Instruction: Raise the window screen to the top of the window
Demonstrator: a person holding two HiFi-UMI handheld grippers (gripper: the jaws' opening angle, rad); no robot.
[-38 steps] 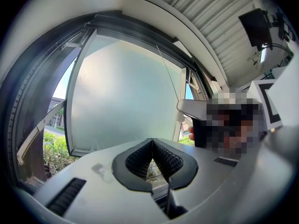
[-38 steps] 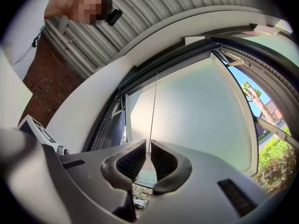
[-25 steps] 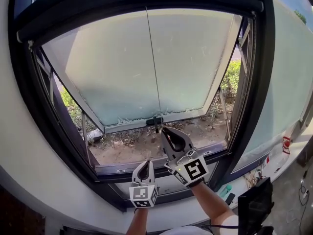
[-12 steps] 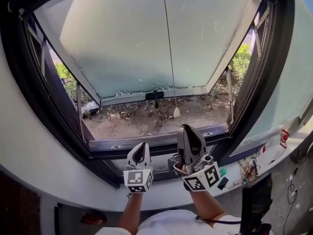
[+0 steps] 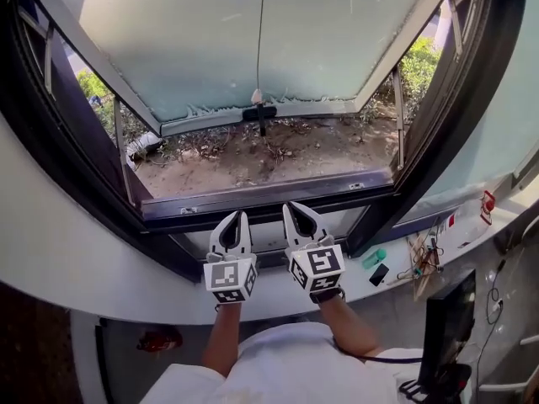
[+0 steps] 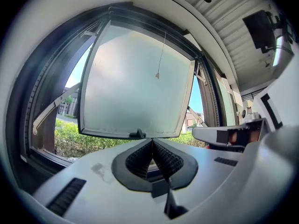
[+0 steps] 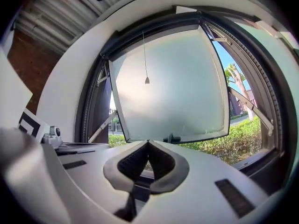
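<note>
Left hand-held gripper (image 5: 239,217): jaws together, empty.
Right hand-held gripper (image 5: 288,209): jaws just closing, nothing between.
Window screen: unseen, likely rolled up top.
Pull cord (image 5: 257,96): vertical, high ahead, midway between both.

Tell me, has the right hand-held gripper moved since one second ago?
Yes. The right hand-held gripper came down: earlier its tips reached well above the lower window frame, now they just reach it. Its jaws have just been closing, with nothing between them.
</note>
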